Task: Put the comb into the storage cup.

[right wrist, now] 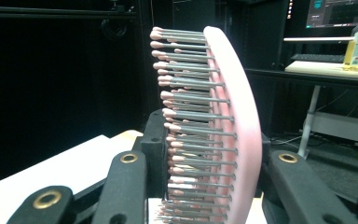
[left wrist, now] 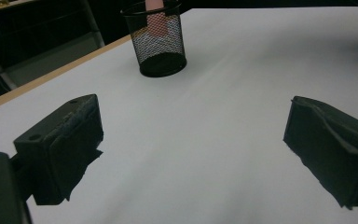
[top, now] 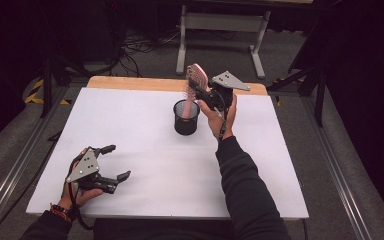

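- Your left gripper [top: 116,163] rests near the front left corner of the white table [top: 145,185], jaws spread wide with nothing between them. It lies well apart from the work, probably parked so that it stays out of the way. In the left gripper view its two black pads [left wrist: 70,140] frame bare tabletop, with the cup in the distance.
- Your right forearm, in a dark sleeve [top: 242,185], reaches from the near edge towards the middle of the table.
- The black mesh cup [top: 186,117] stands upright near the middle of the table, towards its far side, and is the likely container for the brush.
- Your right gripper [top: 203,93] is clamped on the pink hairbrush [top: 197,77], low on the bristled head. Seen from the right gripper view, one jaw presses the bristle side and the other the smooth pink back [right wrist: 242,121].
- The brush is held roughly upright, head up and tilted a little, directly over the cup. Its handle end points down into the opening, and through the mesh in the left gripper view a pink part [left wrist: 157,23] shows inside the rim. Holding it upright by the head likely lets the handle slide straight in.
- Whether the handle has reached the cup's bottom cannot be told.
- Beyond the table: a wooden edge [top: 130,82] and a desk frame [top: 220,22].
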